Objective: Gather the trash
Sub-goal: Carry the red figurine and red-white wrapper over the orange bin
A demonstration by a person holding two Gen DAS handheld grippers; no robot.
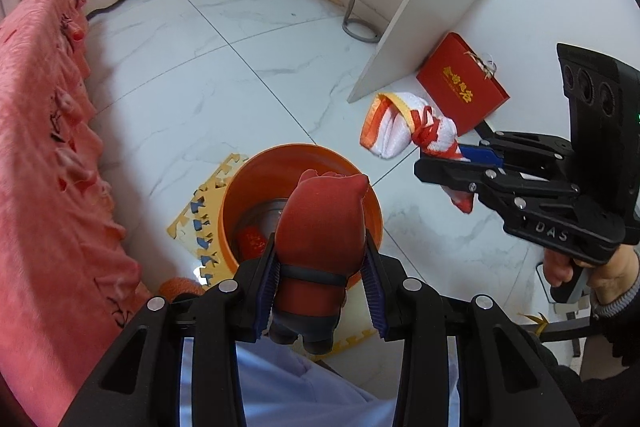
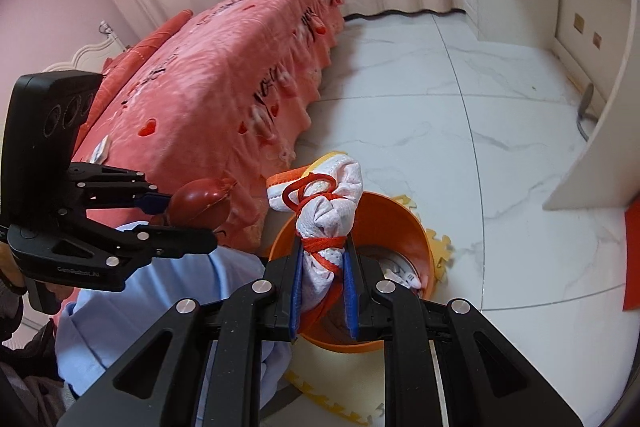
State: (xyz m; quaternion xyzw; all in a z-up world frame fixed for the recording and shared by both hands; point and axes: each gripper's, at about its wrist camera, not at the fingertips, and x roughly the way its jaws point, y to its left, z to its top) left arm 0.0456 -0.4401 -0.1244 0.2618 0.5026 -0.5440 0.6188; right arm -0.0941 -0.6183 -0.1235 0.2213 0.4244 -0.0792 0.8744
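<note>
My left gripper (image 1: 322, 279) is shut on a red pig figurine (image 1: 320, 227) and holds it just above the near rim of an orange bin (image 1: 362, 187). The bin holds a red item and a round metal item. My right gripper (image 2: 323, 287) is shut on a white mesh bag tied with red cord (image 2: 324, 203), held over the same orange bin (image 2: 400, 215). The right gripper (image 1: 460, 163) with the bag (image 1: 396, 127) shows to the right of the bin in the left wrist view. The left gripper (image 2: 168, 211) with the figurine (image 2: 200, 201) shows at the left in the right wrist view.
The bin stands on a yellow foam puzzle mat (image 1: 208, 211) on white marble tiles. A pink-covered bed (image 2: 224, 79) is close on the left. A white desk panel (image 1: 404, 39) and a red gift box (image 1: 460, 79) stand at the right.
</note>
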